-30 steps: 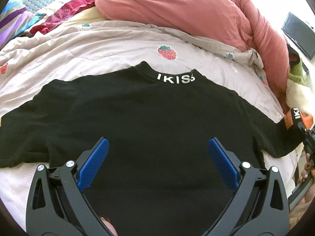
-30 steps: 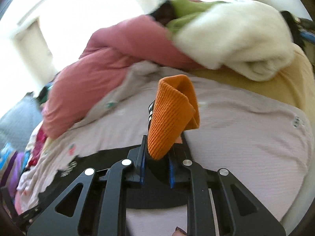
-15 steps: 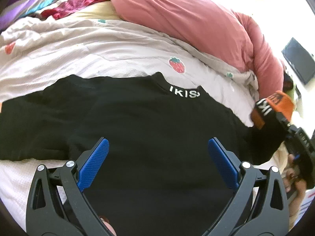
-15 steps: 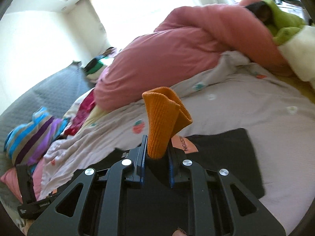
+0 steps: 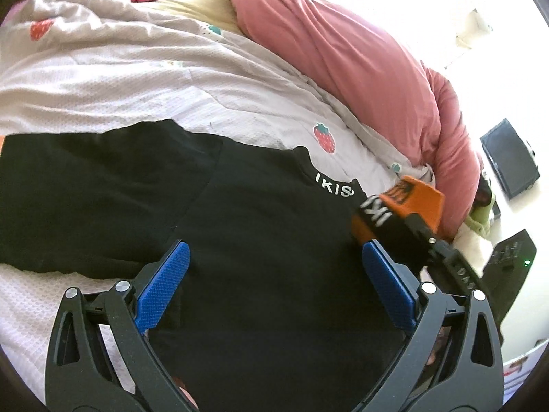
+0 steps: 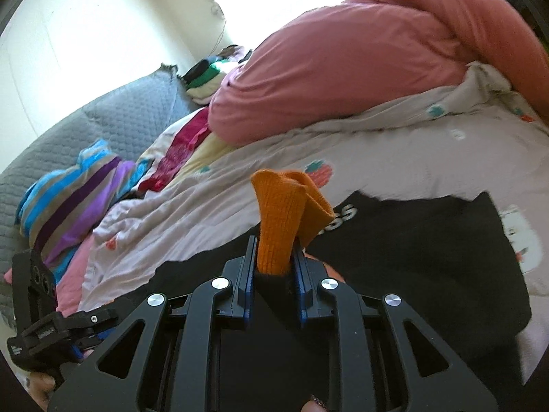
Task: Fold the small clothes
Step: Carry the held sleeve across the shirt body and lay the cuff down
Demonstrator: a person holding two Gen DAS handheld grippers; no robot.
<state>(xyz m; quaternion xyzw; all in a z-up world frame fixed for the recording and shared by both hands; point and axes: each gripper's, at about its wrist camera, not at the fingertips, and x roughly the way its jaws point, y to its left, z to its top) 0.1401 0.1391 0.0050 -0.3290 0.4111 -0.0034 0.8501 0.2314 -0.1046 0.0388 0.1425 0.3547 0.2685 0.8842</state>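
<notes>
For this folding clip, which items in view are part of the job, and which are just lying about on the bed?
In the job:
black top
its orange cuff, pinched in the right gripper
left gripper, open over the top

Lying about:
pink duvet
strawberry-print sheet
striped garment
grey quilted pillow

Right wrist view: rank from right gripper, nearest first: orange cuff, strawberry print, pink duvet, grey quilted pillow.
From the right gripper:
1. orange cuff, between its fingers
2. strawberry print, just beyond, centre
3. pink duvet, upper right
4. grey quilted pillow, far left; close to the duvet, too close to call
</notes>
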